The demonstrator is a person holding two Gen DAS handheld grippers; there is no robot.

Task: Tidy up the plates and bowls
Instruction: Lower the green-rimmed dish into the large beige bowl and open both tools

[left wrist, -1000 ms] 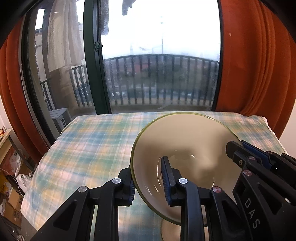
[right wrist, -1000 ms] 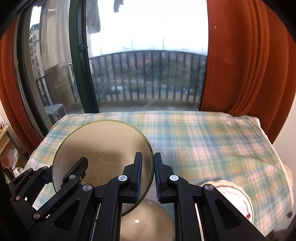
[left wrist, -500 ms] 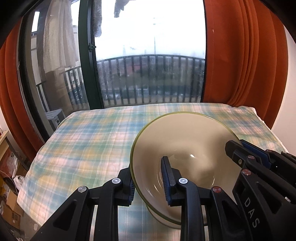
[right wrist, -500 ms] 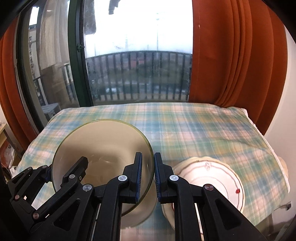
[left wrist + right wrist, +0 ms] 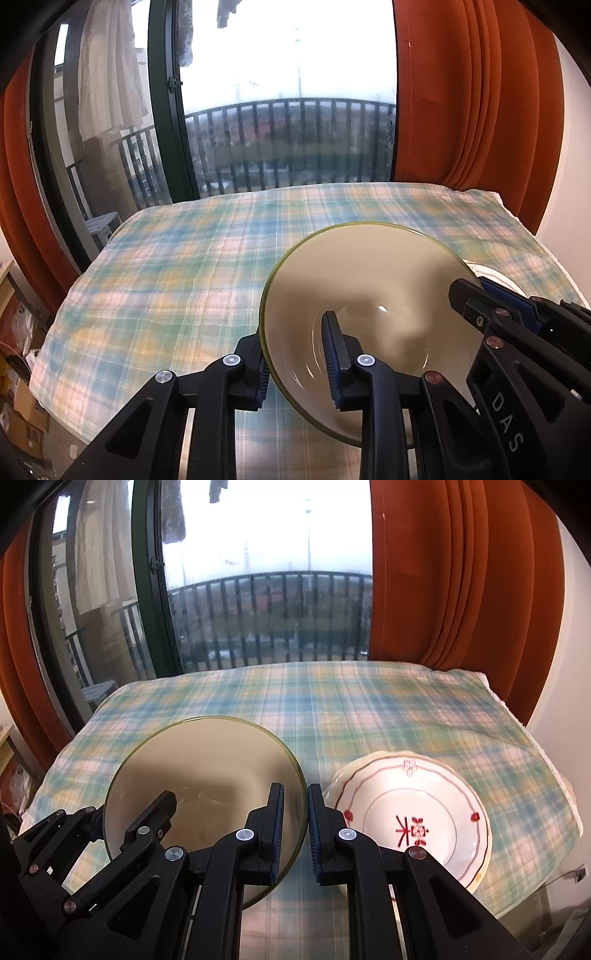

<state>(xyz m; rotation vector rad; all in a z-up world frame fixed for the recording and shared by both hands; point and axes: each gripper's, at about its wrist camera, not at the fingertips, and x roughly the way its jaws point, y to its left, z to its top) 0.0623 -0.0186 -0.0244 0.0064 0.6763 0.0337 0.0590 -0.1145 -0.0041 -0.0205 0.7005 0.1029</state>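
1. Bowl [image 5: 369, 295], a translucent olive-tinted one, is gripped from both sides at once and hangs tilted above the checked bedspread [image 5: 177, 280]. In the left wrist view, the left gripper [image 5: 297, 354] is clamped on the bowl's near-left rim, one blue pad outside the wall and the other inside. The jaws are drawn in tight on the glass.
2. Same view: the right gripper [image 5: 480, 291] reaches in from the right edge and pinches the far rim. Just behind it a sliver of the white plate [image 5: 491, 275] shows. Orange curtains [image 5: 476, 110] frame the balcony window [image 5: 288, 110] beyond the bed.
3. In the right wrist view, the right gripper [image 5: 295, 827] is closed on the bowl's [image 5: 207, 768] right rim, with the thin edge squeezed between its pads.
4. Same view: the left gripper [image 5: 107, 816] holds the opposite rim at lower left. The white plate [image 5: 413, 812], with red trim and a red mark in its middle, lies on the bedspread [image 5: 369, 709] just right of the bowl. Whether bowl and plate touch, I cannot tell.
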